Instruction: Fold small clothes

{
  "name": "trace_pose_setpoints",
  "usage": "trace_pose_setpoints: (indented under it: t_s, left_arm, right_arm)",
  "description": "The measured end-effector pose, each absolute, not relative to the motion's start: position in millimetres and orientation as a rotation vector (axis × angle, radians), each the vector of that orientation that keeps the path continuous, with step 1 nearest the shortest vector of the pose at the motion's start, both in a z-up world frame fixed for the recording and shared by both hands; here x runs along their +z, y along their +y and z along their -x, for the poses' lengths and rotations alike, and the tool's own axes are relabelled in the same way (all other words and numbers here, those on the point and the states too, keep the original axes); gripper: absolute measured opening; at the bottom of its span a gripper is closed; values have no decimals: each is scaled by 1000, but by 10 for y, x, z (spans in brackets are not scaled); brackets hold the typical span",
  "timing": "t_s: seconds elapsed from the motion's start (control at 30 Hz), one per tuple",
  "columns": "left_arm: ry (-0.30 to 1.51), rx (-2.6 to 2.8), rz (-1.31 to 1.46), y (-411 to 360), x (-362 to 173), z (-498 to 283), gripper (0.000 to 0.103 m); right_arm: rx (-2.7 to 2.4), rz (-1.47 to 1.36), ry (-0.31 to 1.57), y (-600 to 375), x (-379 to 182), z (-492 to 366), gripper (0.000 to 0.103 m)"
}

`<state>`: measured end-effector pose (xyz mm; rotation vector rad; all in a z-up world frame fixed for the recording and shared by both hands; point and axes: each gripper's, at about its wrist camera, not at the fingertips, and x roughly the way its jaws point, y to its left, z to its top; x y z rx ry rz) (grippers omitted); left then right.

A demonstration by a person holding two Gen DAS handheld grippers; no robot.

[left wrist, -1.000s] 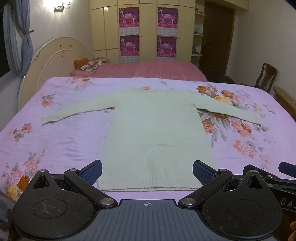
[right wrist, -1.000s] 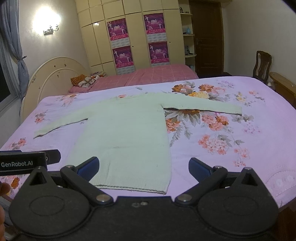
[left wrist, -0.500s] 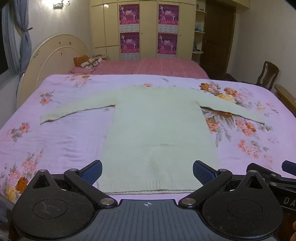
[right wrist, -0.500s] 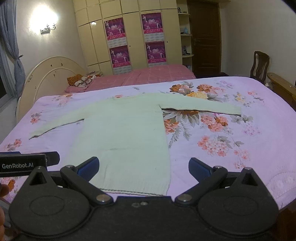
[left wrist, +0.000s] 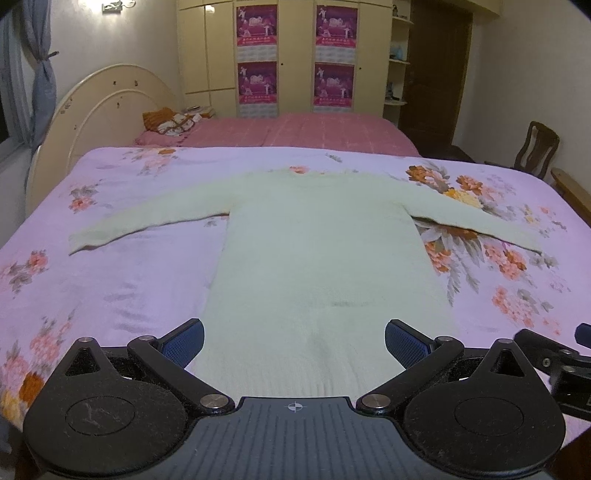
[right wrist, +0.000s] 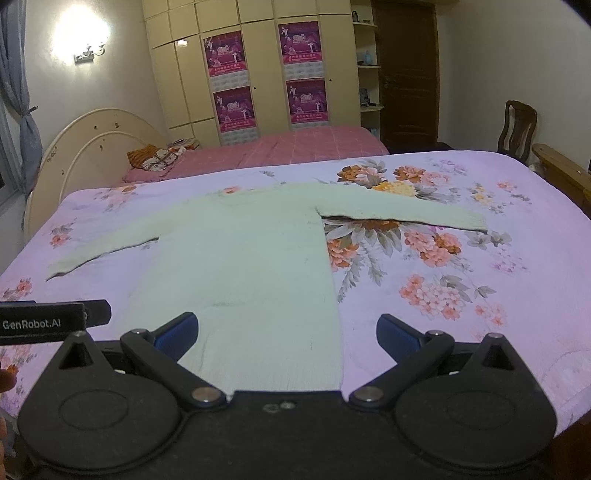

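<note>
Closer in on the sweater [left wrist: 325, 258] than a second ago — hem now slipping under the lower edge of both views, body filling more of the frame. No contact yet; simply an approach toward the near edge, so folding not begun, first grasp still ahead, probably at the hem or a sleeve

Left gripper [left wrist: 294, 341] spread wide, holding nothing, blue pads [left wrist: 184, 341] either side of the hem. Right gripper [right wrist: 287, 332] likewise wide and empty, poised over the garment's right lower corner, with the left tool's body poking in at the left edge of the right view

Sweater lying flat and face up on the floral bedspread [left wrist: 110, 288], neck toward the far side, hem nearest, both sleeves stretched straight out sideways — no fold anywhere

Count: one pale green sweater, two sleeves, two grippers with two blue pads apiece. Behind: one pink bed [left wrist: 295, 129] with one curved headboard [left wrist: 110, 96], four magenta posters [left wrist: 256, 24] on the wardrobe doors, one wooden chair [left wrist: 535, 147], one lit wall lamp [right wrist: 85, 37]
</note>
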<state>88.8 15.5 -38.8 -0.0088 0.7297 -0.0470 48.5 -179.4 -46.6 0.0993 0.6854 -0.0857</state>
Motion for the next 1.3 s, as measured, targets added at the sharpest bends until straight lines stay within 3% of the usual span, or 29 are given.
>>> trace_pose_setpoints:
  t_s: [0.87,1.3]
  left_arm:
    - [833,-137,-18,165,-1182,-3099,103]
    - [856,-64,-51,-27,-1508,-3751,103]
  right_arm:
    - [-320,-270,753,-2522,-1104,-2221,79]
    - [-498,-455,821,-3661,-1543,-2888,67]
